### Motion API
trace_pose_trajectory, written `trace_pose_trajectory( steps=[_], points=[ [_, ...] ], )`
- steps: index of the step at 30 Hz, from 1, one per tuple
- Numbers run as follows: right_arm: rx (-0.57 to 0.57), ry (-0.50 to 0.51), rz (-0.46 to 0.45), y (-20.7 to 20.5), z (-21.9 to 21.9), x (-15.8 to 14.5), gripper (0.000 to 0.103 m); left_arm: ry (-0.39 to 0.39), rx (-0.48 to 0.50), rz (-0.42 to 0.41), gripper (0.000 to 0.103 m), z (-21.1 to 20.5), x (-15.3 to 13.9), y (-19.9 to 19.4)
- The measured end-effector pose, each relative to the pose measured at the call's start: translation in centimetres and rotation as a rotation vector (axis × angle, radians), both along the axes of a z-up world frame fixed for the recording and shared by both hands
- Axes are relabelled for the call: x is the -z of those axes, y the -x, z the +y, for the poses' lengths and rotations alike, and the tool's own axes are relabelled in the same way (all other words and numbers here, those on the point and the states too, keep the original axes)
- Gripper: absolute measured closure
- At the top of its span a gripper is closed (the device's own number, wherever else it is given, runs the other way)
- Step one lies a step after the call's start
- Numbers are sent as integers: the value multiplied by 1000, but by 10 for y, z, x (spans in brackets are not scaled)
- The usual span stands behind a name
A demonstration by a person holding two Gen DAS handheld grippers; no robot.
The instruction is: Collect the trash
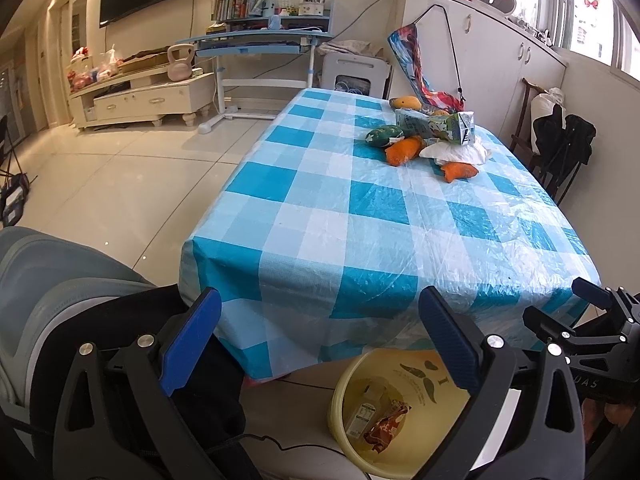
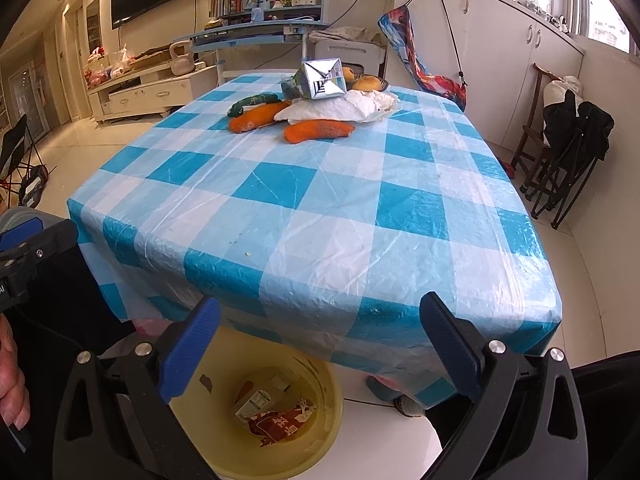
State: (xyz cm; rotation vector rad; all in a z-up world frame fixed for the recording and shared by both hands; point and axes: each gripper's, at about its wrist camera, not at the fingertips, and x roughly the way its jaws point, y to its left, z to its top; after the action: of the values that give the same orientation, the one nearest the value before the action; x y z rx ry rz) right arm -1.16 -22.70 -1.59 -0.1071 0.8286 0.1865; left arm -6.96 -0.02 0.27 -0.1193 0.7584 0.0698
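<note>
A yellow bin (image 1: pixel 344 396) (image 2: pixel 328 396) stands on the floor below the table's near edge. Inside it lie a bottle (image 1: pixel 362 414) (image 2: pixel 256 400) and a red wrapper (image 1: pixel 386 426) (image 2: pixel 280 424). On the far part of the checked table (image 1: pixel 360 216) (image 2: pixel 320 208) lie a crushed carton (image 1: pixel 444 125) (image 2: pixel 320 80), crumpled white paper (image 1: pixel 456 152) (image 2: pixel 340 108) and plush vegetables (image 1: pixel 404 150) (image 2: pixel 316 130). My left gripper (image 1: pixel 320 340) hangs open and empty over the bin, and its blue pads (image 1: pixel 188 344) stand wide apart. My right gripper (image 2: pixel 320 344) is likewise open and empty over the bin.
A grey padded chair (image 1: pixel 48 292) is at the near left. A dark folding chair (image 2: pixel 568 148) stands right of the table by white cupboards (image 2: pixel 500 48). A blue desk (image 1: pixel 260 40) and a TV stand (image 1: pixel 140 92) sit across the tiled floor. A hand (image 2: pixel 12 380) shows at the left edge.
</note>
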Motion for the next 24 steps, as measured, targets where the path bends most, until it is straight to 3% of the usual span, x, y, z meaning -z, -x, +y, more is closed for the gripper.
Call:
trace_pose_trajectory(
  steps=[24],
  points=[
    [-3,-6,-5,0,0,-1,7,-3,1,3,8,0,0,0]
  ],
)
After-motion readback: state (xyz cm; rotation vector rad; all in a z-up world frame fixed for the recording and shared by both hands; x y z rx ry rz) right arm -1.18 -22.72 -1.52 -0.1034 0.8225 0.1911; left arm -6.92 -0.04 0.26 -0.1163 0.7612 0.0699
